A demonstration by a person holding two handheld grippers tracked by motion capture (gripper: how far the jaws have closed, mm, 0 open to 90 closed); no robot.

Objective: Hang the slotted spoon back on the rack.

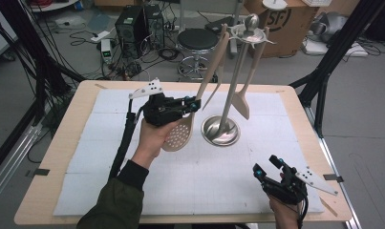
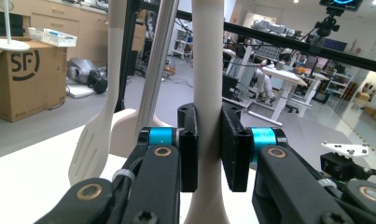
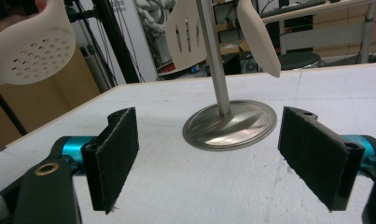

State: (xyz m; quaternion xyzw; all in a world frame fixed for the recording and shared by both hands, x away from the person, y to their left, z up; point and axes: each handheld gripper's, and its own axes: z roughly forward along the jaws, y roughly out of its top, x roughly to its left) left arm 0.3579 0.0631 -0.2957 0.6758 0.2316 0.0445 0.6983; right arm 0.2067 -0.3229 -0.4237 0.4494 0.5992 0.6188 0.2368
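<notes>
A steel utensil stand (image 1: 222,130) rises from a round base at the table's middle. A beige slotted turner (image 1: 220,71) and a beige spatula (image 1: 243,98) hang from its top hooks. My left gripper (image 1: 194,104) is shut on the handle of a beige perforated skimmer (image 1: 180,133), whose bowl hangs left of the base. In the left gripper view both pads clamp the skimmer handle (image 2: 206,93), with the slotted turner (image 2: 98,126) to its left. My right gripper (image 1: 267,165) stands open near the front right corner; in its own view the stand base (image 3: 230,123) lies ahead between its jaws.
A white foam mat (image 1: 204,176) covers the wooden table (image 1: 47,191). Beyond the far edge are a stool (image 1: 197,43), computer towers (image 1: 133,24) and a cardboard box (image 1: 285,21). Black frame legs (image 1: 333,52) stand right of the table.
</notes>
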